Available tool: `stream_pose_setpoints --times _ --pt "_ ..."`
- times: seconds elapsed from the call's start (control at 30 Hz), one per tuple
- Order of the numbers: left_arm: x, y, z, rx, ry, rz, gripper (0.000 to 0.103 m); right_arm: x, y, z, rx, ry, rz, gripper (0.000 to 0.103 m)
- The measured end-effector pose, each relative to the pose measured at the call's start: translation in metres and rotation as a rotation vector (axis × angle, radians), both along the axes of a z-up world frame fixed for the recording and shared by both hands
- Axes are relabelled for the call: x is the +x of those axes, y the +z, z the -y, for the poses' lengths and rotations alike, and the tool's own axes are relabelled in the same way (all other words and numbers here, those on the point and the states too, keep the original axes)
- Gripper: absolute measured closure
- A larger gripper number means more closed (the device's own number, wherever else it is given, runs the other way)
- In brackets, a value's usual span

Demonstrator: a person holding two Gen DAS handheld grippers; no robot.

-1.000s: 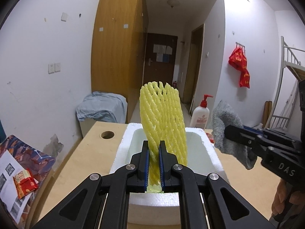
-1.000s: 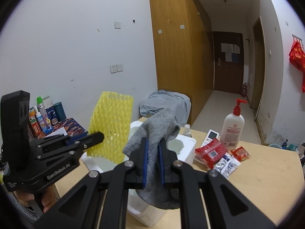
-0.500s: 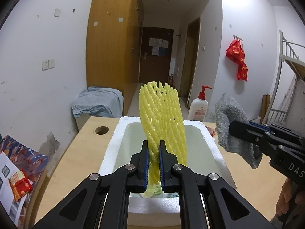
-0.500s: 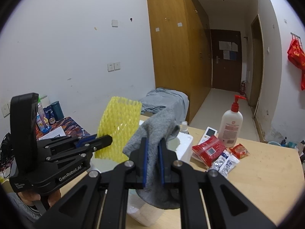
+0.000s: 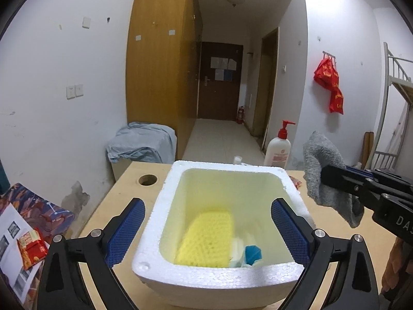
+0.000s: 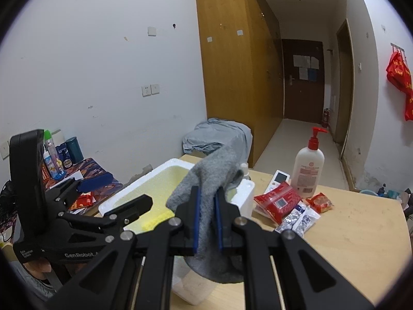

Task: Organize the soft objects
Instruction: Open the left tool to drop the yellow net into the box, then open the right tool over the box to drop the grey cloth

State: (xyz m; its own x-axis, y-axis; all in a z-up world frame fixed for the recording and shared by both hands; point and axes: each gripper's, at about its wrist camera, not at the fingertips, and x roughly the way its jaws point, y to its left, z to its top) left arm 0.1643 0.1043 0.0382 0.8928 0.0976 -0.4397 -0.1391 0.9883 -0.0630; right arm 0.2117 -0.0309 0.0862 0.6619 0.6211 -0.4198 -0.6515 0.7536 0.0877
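Note:
A yellow foam net (image 5: pixel 206 237) lies on the bottom of the white styrofoam box (image 5: pixel 160 222), next to a small white and blue item (image 5: pixel 249 254). My left gripper (image 5: pixel 206 222) is open and empty just above the box's near end. My right gripper (image 6: pixel 206 204) is shut on a grey sock (image 6: pixel 214 178), held in the air to the right of the box; the sock also shows in the left wrist view (image 5: pixel 327 180). In the right wrist view the box (image 6: pixel 245 193) sits left of the sock, and the left gripper (image 6: pixel 121 193) hangs over it.
A pump lotion bottle (image 6: pixel 308 170), red snack packets (image 6: pixel 280 199), silver sachets (image 6: pixel 299 218) and a remote (image 6: pixel 277 179) lie on the wooden table (image 6: pixel 348 232) right of the box. A table hole (image 5: pixel 147 179) is at far left. Bottles and a patterned cloth (image 5: pixel 33 211) are further left.
My left gripper has opened and let go of the yellow foam net, which has dropped into the box. The right gripper still holds the grey sock beside the box.

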Motion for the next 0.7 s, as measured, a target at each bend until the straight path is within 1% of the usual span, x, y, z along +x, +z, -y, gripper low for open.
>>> stream_pose_setpoints --times 0.4,0.53,0.7 --pt "-0.017 0.006 -0.019 0.006 0.058 0.033 0.005 0.004 -0.003 -0.016 -0.016 0.029 -0.01 0.09" --pt "-0.024 0.011 -0.03 0.009 0.114 0.056 0.001 0.005 -0.006 -0.026 -0.022 0.05 -0.015 0.09" --pt "-0.033 0.012 -0.04 0.021 0.156 0.076 0.0 0.008 -0.009 -0.038 -0.031 0.071 -0.028 0.09"
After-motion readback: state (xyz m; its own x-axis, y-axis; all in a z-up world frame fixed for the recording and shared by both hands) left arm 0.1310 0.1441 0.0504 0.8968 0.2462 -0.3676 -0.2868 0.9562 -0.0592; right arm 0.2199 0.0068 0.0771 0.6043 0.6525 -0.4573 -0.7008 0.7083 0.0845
